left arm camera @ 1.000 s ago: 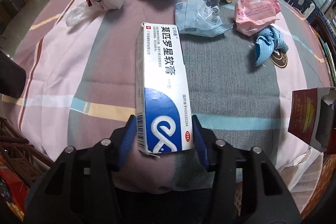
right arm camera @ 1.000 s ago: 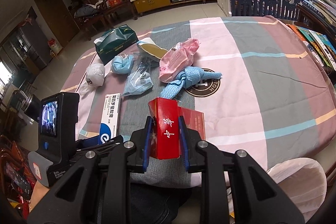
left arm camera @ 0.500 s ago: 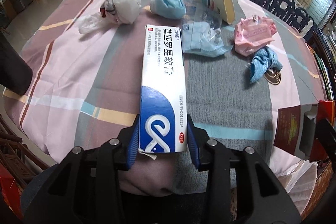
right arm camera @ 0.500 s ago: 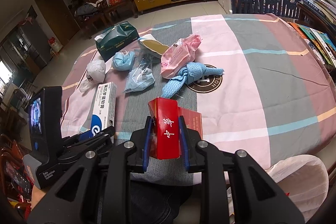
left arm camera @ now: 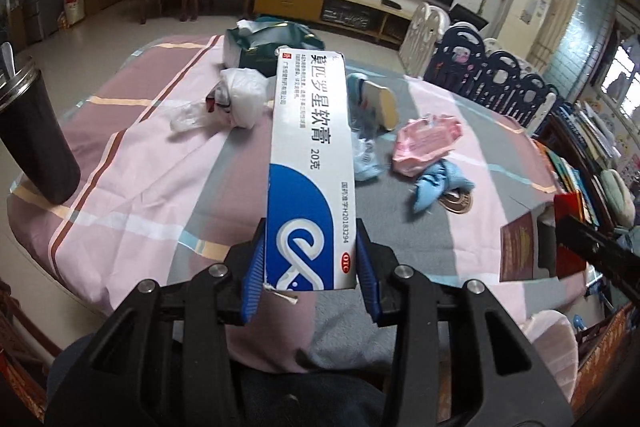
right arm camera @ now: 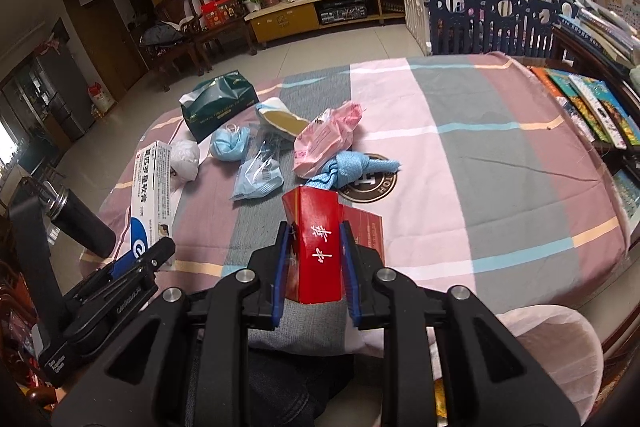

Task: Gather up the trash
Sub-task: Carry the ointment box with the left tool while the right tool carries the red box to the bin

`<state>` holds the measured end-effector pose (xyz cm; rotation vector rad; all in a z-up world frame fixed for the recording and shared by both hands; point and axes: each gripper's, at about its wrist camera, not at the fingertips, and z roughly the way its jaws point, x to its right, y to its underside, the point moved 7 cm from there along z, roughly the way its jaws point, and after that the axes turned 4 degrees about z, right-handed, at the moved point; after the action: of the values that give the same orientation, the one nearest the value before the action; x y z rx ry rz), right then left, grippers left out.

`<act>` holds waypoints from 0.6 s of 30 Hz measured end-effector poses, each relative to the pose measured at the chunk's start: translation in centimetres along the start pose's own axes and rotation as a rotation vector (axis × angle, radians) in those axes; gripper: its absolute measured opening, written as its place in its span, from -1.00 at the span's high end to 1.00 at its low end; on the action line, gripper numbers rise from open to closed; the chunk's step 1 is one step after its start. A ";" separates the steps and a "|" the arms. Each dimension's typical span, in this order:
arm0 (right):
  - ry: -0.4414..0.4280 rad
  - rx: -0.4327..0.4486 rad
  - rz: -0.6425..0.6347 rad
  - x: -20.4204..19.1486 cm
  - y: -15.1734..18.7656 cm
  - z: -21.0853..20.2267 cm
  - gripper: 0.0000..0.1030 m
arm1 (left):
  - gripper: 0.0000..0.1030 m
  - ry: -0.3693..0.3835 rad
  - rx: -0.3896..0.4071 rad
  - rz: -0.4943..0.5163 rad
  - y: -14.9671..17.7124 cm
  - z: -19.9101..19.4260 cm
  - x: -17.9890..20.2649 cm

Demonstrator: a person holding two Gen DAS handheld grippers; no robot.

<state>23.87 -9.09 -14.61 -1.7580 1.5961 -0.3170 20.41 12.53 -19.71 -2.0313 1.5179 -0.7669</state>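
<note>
My left gripper (left arm camera: pixel 310 267) is shut on a long white and blue ointment box (left arm camera: pixel 310 163), held in the air above the table's near edge; the box also shows in the right wrist view (right arm camera: pixel 154 187). My right gripper (right arm camera: pixel 314 267) is shut on a red cigarette pack (right arm camera: pixel 318 243), seen at the right edge of the left wrist view (left arm camera: pixel 520 251). On the striped tablecloth (right arm camera: pixel 480 155) lie a white plastic wad (left arm camera: pixel 242 99), a pink packet (left arm camera: pixel 428 143), a knotted blue cloth (left arm camera: pixel 436 187), a blue mask (right arm camera: pixel 226 143) and a clear wrapper (right arm camera: pixel 260 175).
A black tumbler (left arm camera: pixel 36 143) stands at the table's left edge. A dark green tissue pack (right arm camera: pixel 218 107) lies at the far side. A white bag (right arm camera: pixel 556 351) hangs below the near right edge. Books (right arm camera: pixel 592 107) and a playpen fence (right arm camera: pixel 492 15) stand to the right.
My left gripper closed on the ointment box and lifted it off the table, tilting upward. My right gripper kept the red pack and barely moved.
</note>
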 end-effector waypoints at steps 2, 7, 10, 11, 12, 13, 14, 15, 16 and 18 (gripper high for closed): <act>0.015 0.025 -0.013 0.7 -0.1 -1.7 0.52 | 0.20 0.030 0.001 0.014 0.4 -1.0 0.8; 0.095 0.063 -0.043 4.4 1.3 -6.6 0.52 | 0.20 0.151 -0.018 0.111 1.8 -3.2 5.8; 0.181 0.039 -0.040 8.4 3.6 -9.2 0.52 | 0.20 0.241 -0.044 0.204 3.4 -4.5 10.2; 0.199 0.025 -0.023 9.8 4.5 -9.8 0.52 | 0.20 0.275 -0.060 0.237 4.2 -4.8 11.9; 0.207 0.002 0.015 11.6 5.6 -10.4 0.51 | 0.20 0.322 -0.085 0.277 5.4 -5.2 13.9; 0.200 -0.026 0.065 13.2 6.7 -10.7 0.51 | 0.20 0.353 -0.103 0.306 6.3 -5.4 15.3; 0.189 -0.057 0.120 14.8 8.1 -10.9 0.51 | 0.20 0.377 -0.119 0.343 7.4 -5.6 16.7; 0.185 -0.081 0.156 15.7 9.3 -10.9 0.51 | 0.20 0.395 -0.132 0.384 8.4 -5.8 18.0; 0.184 -0.111 0.185 16.7 10.6 -10.8 0.51 | 0.20 0.419 -0.148 0.433 9.5 -5.9 19.4; 0.179 -0.165 0.245 18.3 12.8 -10.5 0.46 | 0.20 0.461 -0.178 0.492 11.3 -6.2 21.3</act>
<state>11.30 -29.39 -20.72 -1.6677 1.9937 -0.2347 13.15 -11.28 -19.68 -1.5392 2.3009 -0.9561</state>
